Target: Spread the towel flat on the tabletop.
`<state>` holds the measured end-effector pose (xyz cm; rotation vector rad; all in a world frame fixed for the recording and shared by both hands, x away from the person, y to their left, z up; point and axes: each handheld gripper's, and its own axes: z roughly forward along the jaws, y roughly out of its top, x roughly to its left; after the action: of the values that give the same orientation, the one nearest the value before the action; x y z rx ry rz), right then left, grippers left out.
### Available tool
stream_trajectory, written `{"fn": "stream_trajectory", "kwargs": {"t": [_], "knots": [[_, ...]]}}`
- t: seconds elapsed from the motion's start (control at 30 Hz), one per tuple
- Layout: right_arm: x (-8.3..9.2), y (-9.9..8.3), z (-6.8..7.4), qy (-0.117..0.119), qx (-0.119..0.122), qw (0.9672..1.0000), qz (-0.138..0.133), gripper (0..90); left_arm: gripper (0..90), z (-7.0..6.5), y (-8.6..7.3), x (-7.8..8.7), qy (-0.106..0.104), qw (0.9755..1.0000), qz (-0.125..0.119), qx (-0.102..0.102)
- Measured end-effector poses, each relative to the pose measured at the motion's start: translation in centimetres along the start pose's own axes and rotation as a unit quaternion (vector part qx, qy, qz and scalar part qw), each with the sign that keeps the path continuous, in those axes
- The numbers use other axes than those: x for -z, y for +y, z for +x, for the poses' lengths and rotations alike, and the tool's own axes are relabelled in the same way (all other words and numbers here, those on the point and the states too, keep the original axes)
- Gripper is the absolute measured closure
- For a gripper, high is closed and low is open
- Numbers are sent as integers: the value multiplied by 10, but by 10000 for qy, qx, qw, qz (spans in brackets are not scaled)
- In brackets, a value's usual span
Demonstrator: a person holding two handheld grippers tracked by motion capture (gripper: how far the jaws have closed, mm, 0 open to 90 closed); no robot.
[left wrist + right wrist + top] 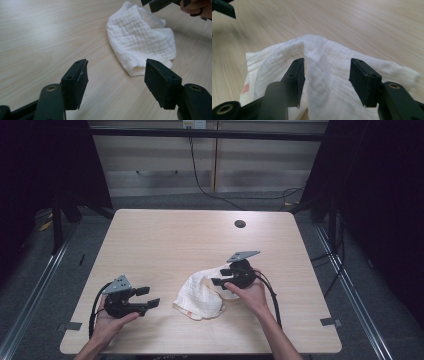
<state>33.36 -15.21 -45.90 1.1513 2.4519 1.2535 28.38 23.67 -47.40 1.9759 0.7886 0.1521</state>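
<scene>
Right claw [223, 276] open right over the cloth [200, 295], nothing pinched, ridge of fabric between the jaws, cloth's long axis running 1 to 7 o'clock at table centre; left claw [149, 297] also open, empty, farther off at cloth's 9 o'clock.

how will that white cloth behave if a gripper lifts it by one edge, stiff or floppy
Probably floppy: the white cloth lies crumpled in soft folds and humps on the table, so it should drape and hang. It looks thin and crinkly-woven, so likely light. The textured weave seems unlikely to slip, though the open right gripper might pinch just one layer.
</scene>
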Motion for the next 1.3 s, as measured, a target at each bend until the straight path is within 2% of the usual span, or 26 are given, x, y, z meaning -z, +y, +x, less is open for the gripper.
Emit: {"fn": "stream_trajectory", "kwargs": {"t": [0.07, 0.1, 0.13, 0.17, 0.2, 0.23, 0.3, 0.37, 0.5, 0.53, 0.57, 0.6, 0.63, 0.67, 0.73, 0.77, 0.8, 0.83, 0.87, 0.9, 0.93, 1.0, 1.07, 1.13, 1.2, 1.3], "knots": [[14, -3, -5, -49, -7, 9999, -103, 445, 382, -5, 4, -2, -52, 10000, 20, -69], [14, -3, -5, -49, -7, 9999, -103, 445, 391, -5, 4, -2, -52, 10000, 20, -69], [28, -8, -9, -100, -59, 9998, -134, 446, 420, -7, 5, -3, -108, 9999, 24, -37], [28, -8, -9, -100, -59, 9998, -134, 446, 420, -9, 8, -4, -208, 9998, 30, 3], [39, -14, -11, -169, -85, 9998, -111, 447, 445, -17, 12, -8, -174, 9998, 60, -42], [44, -18, -12, -181, -97, 9997, -126, 450, 451, -17, 12, -8, -174, 9998, 60, -42], [50, -23, -13, -199, -114, 9996, -160, 451, 457, -26, 18, -13, -329, 9993, 80, -136], [58, -31, -13, -247, -145, 9995, -140, 451, 481, -35, 24, -20, -369, 9988, 77, -299], [76, -46, -15, -305, -203, 9992, -175, 448, 484, -47, 37, -42, -696, 9966, 247, -377], [79, -48, -16, -297, -247, 9991, -200, 447, 485, -50, 41, -50, -864, 9950, 282, -404], [86, -55, -18, -355, -295, 9987, -205, 446, 494, -53, 44, -56, -935, 9942, 301, -438], [87, -57, -18, -360, -325, 9986, -197, 444, 493, -57, 46, -61, -962, 9937, 344, -470], [88, -60, -19, -368, -329, 9986, -184, 444, 495, -65, 51, -74, -1108, 9915, 428, -538], [88, -60, -19, -368, -329, 9986, -184, 444, 506, -65, 51, -74, -1108, 9915, 428, -538], [89, -65, -20, -360, -356, 9984, -234, 443, 516, -73, 56, -85, -1202, 9896, 487, -622], [89, -66, -21, -346, -378, 9984, -231, 444, 541, -76, 57, -90, -1215, 9892, 508, -651], [89, -67, -20, -333, -363, 9986, -199, 442, 600, -82, 58, -96, -1160, 9884, 552, -809], [89, -68, -20, -296, -349, 9987, -236, 443, 608, -82, 58, -96, -1160, 9884, 552, -809], [89, -69, -20, -287, -364, 9987, -222, 443, 632, -86, 59, -102, -1292, 9870, 545, -788], [89, -69, -20, -287, -364, 9987, -222, 443, 653, -86, 59, -102, -1292, 9870, 545, -788], [89, -69, -20, -291, -356, 9987, -216, 443, 653, -88, 59, -106, -1295, 9860, 569, -880], [88, -70, -23, -288, -379, 9986, -224, 442, 691, -91, 57, -113, -1444, 9830, 678, -910], [88, -71, -24, -297, -428, 9983, -255, 441, 709, -94, 53, -120, -1412, 9825, 745, -963], [88, -71, -24, -293, -439, 9983, -258, 441, 714, -96, 50, -124, -1338, 9808, 871, -1124], [87, -71, -24, -306, -425, 9983, -244, 440, 728, -98, 46, -131, -1408, 9783, 942, -1190], [86, -72, -23, -314, -441, 9983, -198, 436, 730, -100, 44, -135, -1425, 9770, 1001, -1230]]}}
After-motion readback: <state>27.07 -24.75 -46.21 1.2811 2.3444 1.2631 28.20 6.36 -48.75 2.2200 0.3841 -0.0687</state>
